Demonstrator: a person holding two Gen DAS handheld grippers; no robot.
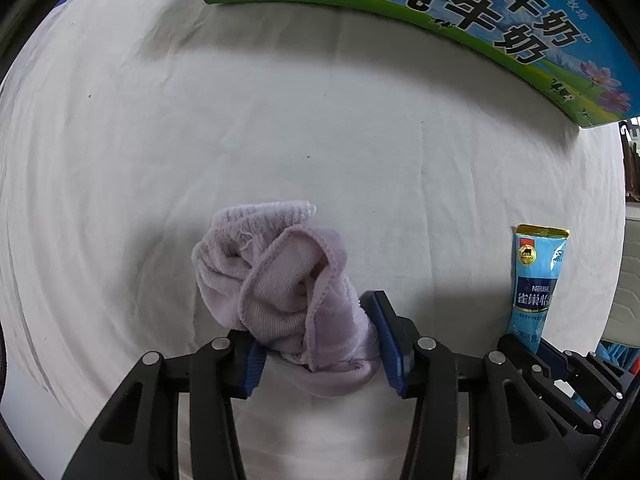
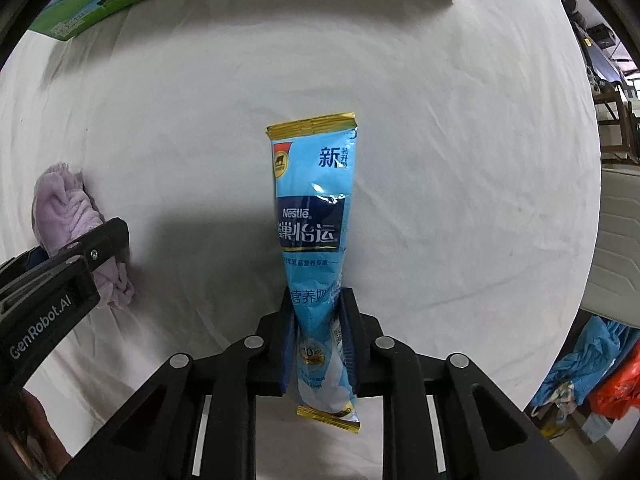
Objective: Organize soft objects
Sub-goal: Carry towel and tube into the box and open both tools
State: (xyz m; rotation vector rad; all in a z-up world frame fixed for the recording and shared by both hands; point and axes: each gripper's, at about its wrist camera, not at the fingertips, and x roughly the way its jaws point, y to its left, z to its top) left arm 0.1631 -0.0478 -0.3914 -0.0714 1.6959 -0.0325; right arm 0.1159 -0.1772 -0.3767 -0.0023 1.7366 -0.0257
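Left hand-held gripper (image 1: 320,340): clamped on the bunched lilac cloth (image 1: 276,276), above the white-covered bench (image 1: 120,140).
Right hand-held gripper (image 2: 318,344): pinching the blue sachet (image 2: 314,216), long axis toward 12 o'clock, gold end leading.
Milk carton (image 1: 460,12): far edge, 12 o'clock.

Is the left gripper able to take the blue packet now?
Probably not: the left gripper is shut on the purple towel, and the right gripper already holds the blue packet.
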